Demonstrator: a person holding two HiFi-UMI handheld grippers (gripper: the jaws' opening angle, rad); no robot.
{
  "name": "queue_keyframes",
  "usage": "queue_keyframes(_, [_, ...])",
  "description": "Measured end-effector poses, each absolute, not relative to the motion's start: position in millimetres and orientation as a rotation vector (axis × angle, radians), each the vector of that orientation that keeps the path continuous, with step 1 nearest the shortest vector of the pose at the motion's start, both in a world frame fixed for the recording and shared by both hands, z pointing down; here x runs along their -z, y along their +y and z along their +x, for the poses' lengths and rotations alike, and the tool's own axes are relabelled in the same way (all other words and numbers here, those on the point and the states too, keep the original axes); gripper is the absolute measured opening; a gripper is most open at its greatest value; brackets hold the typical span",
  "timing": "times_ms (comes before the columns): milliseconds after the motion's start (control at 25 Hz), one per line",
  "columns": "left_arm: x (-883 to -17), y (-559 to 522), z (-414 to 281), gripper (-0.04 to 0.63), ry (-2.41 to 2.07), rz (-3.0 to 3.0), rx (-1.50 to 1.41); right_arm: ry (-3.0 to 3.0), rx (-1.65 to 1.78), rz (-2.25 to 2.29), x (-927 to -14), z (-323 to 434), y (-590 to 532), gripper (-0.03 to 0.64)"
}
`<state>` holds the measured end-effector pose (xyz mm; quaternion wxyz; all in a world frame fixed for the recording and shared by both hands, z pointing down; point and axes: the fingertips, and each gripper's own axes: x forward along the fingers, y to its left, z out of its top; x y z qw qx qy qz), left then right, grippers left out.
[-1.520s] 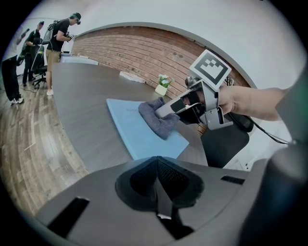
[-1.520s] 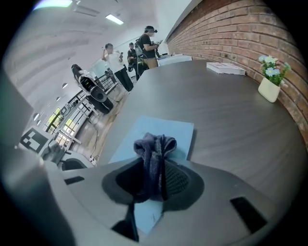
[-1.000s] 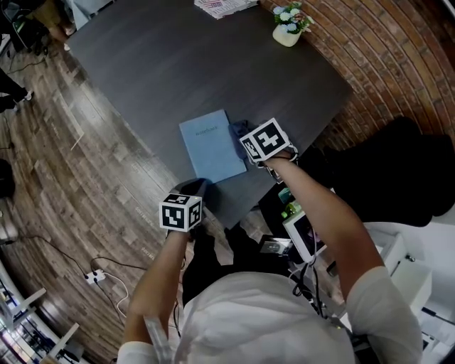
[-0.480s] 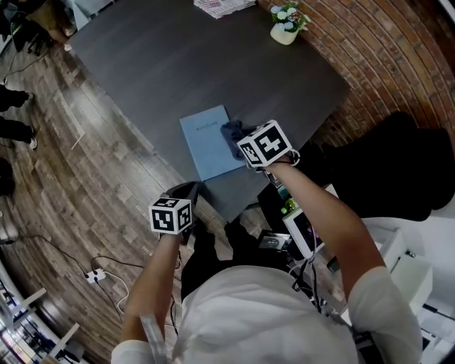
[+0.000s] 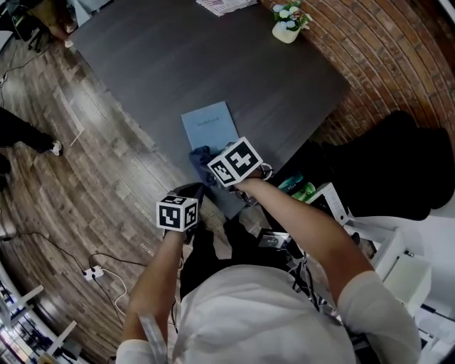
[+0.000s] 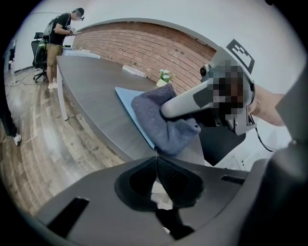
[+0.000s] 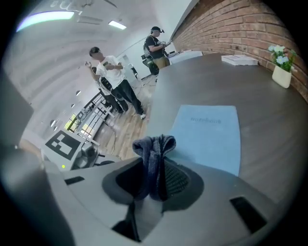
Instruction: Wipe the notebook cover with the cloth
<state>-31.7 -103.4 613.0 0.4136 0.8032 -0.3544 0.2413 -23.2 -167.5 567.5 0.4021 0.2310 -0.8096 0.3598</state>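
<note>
**Right gripper clamps the cloth at the notebook's near end**

The right gripper (image 7: pixel 154 180) has its 2 jaws closed on a bunched dark blue-grey cloth (image 7: pixel 154 149), which sticks up in a fold from between them. In the right gripper view, the light blue notebook (image 7: pixel 209 134) lies flat on the dark table (image 5: pixel 178 64) just ahead of the jaws, with its printed cover facing up and its far end pointing toward the brick wall (image 5: pixel 398 50).

In the head view, the cloth sits at the notebook's near left corner, close to the table's near edge. The marker cube of the right gripper hangs just above and behind it. The left gripper view shows the cloth wad pressed down onto the near end of the blue cover, with most of the cover stretching bare beyond it.

The left gripper (image 6: pixel 155 178) has its jaws brought together with nothing between them. It hovers just off the table's near edge, close to the cloth but apart from it and from the notebook.

At the table's far side, well apart from the notebook, stand a small white pot of flowers (image 5: pixel 288 28) and a stack of printed sheets (image 5: pixel 224 6). 2 people (image 7: pixel 113 77) stand on the wood floor (image 5: pixel 78 178) beyond the table.
</note>
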Motion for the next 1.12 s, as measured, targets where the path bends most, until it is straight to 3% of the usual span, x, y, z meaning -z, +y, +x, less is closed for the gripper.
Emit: queue_keyframes(1120, [-613,-104,-33,0.009,-0.933,1.987,-0.6,-1.89,-0.763,0.692,-586,91,-183,0.109])
